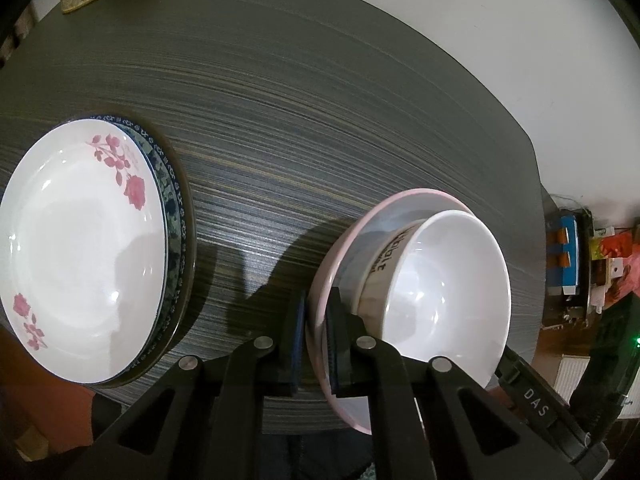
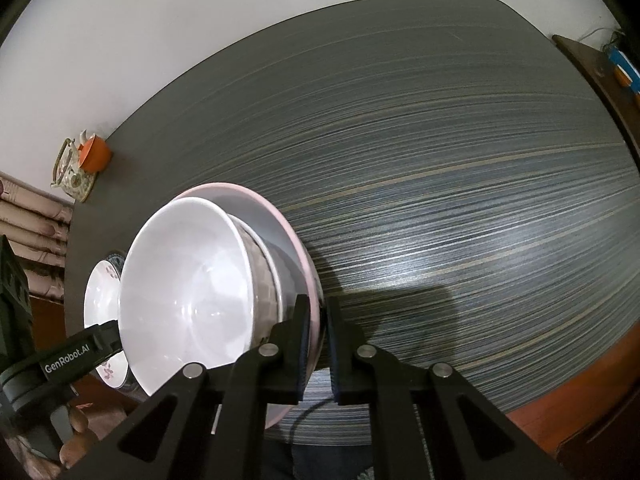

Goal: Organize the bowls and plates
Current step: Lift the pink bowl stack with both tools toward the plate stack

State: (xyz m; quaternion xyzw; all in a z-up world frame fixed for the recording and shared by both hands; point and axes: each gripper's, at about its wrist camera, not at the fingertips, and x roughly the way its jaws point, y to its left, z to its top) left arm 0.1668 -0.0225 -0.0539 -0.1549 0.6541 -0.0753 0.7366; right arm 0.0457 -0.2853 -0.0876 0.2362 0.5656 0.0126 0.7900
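Left gripper (image 1: 317,336): its blue-padded fingers are pinched onto the near-left rim of the pink-rimmed white plate (image 1: 416,200).
Right gripper (image 2: 318,344): its fingers are clamped on the opposite rim of the same plate (image 2: 256,196); the left tool's black body shows at the lower left of the right wrist view.
Load: a white ceramic bowl with dark lettering on its side (image 1: 448,280) sits loose inside the plate, apparently riding with it above or at the near edge of the dark striped round table (image 1: 320,100).
Plate stack: a white shallow plate with pink rose prints (image 1: 80,240) lies on a blue-patterned plate (image 1: 174,200), on the table's left side, well apart from the held pair.
Background: an orange cup (image 2: 94,154) beside a floral teapot (image 2: 72,172) at the far edge.
Risk, tilt: if either hand dips, the unheld bowl could slide across the glazed plate and tip out.
Risk, grip: both holds are thin rim pinches; uneven pull may let the smooth rim slip free.
Risk, landing: setting down carelessly near the edge could leave the plate overhanging.
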